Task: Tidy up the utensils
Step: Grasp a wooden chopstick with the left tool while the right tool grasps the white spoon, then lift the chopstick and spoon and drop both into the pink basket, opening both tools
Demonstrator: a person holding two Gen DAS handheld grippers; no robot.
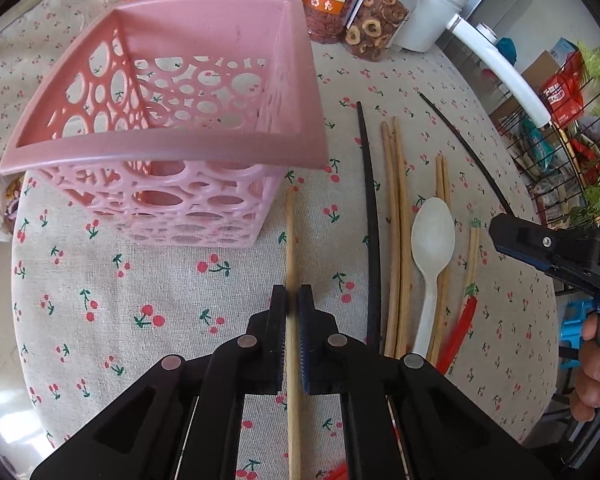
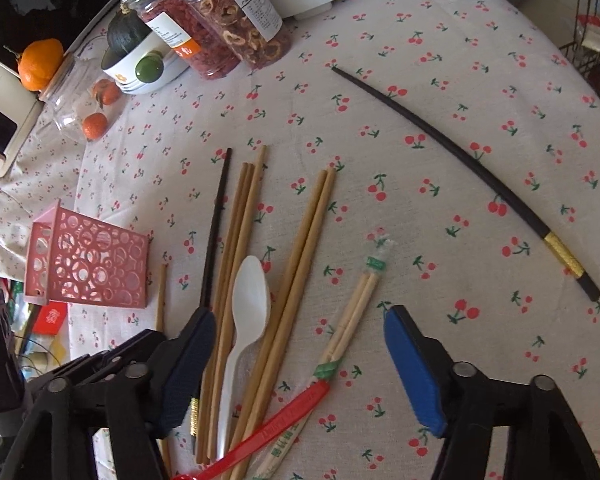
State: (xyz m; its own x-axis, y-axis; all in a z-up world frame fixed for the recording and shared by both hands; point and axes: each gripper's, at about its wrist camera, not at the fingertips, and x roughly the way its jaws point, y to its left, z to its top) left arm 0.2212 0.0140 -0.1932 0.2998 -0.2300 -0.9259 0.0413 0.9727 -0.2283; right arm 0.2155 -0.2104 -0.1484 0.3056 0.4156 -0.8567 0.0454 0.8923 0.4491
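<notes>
While the left claw (image 1: 293, 304) sits clenched on a single wooden chopstick (image 1: 290, 232) just beside the pink basket (image 1: 164, 144), that stick lies flat on the table (image 1: 140, 280). Step in hand, by my reading: the first pick for the basket. Next move calls for a lift, tipping the stick upright, then a drop into the basket's open top. Right claw (image 2: 296, 360) hangs released above the heap of chopsticks (image 2: 300, 240) and white spoon (image 2: 248, 300), jaws apart, nothing pressed. One black chopstick (image 2: 460, 156) lies well apart.
</notes>
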